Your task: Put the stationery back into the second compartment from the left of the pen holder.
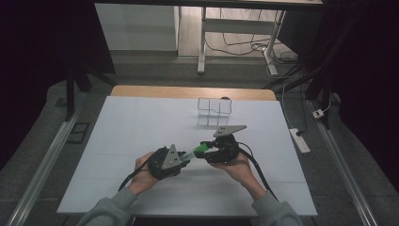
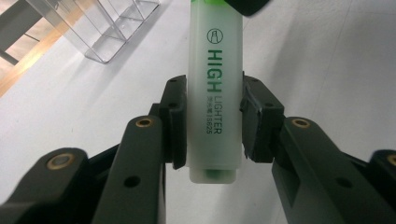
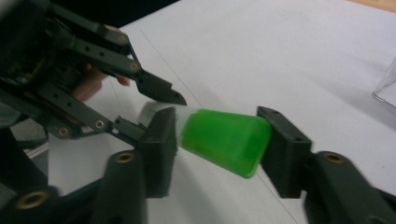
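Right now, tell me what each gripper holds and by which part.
The left gripper clamps the highlighter by its pale barrel, near the tail end. The right gripper has its fingers against the green cap.

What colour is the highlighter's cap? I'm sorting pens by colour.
Bright green cap, clearest in the right gripper view.
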`<action>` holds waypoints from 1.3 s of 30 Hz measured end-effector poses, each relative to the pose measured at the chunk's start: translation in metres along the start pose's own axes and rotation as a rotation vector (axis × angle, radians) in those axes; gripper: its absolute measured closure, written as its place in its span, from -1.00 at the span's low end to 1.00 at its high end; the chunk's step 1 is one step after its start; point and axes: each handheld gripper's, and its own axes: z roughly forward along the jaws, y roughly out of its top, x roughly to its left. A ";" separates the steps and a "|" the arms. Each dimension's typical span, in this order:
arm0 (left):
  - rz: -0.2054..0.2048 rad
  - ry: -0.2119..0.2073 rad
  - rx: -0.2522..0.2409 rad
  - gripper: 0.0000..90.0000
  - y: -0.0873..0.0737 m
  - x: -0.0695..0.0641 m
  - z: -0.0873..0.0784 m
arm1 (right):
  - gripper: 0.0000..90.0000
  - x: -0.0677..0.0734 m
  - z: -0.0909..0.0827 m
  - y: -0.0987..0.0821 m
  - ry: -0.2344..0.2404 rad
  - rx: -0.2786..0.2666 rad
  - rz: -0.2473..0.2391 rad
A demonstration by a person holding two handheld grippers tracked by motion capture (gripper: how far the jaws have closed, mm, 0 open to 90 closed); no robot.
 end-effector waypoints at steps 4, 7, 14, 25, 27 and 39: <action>0.007 -0.001 0.027 0.43 -0.001 -0.002 0.005 | 0.34 0.001 -0.003 0.002 0.048 -0.017 0.003; 0.011 0.001 0.038 0.42 -0.001 -0.003 0.006 | 0.48 0.006 -0.004 0.004 0.068 -0.024 -0.027; -0.011 -0.006 0.041 0.39 -0.003 0.000 0.008 | 0.64 0.009 -0.002 0.004 0.116 -0.018 -0.042; -0.086 -0.023 0.021 -0.04 -0.008 0.009 0.003 | 0.65 0.010 -0.016 0.010 0.056 -0.065 -0.100; -0.098 -0.028 0.027 -0.12 -0.011 0.011 0.002 | 0.65 0.009 -0.021 0.012 0.039 -0.080 -0.109; -0.175 -0.005 0.037 -0.30 -0.036 0.023 -0.023 | 0.65 0.001 -0.060 0.022 -0.057 -0.207 -0.118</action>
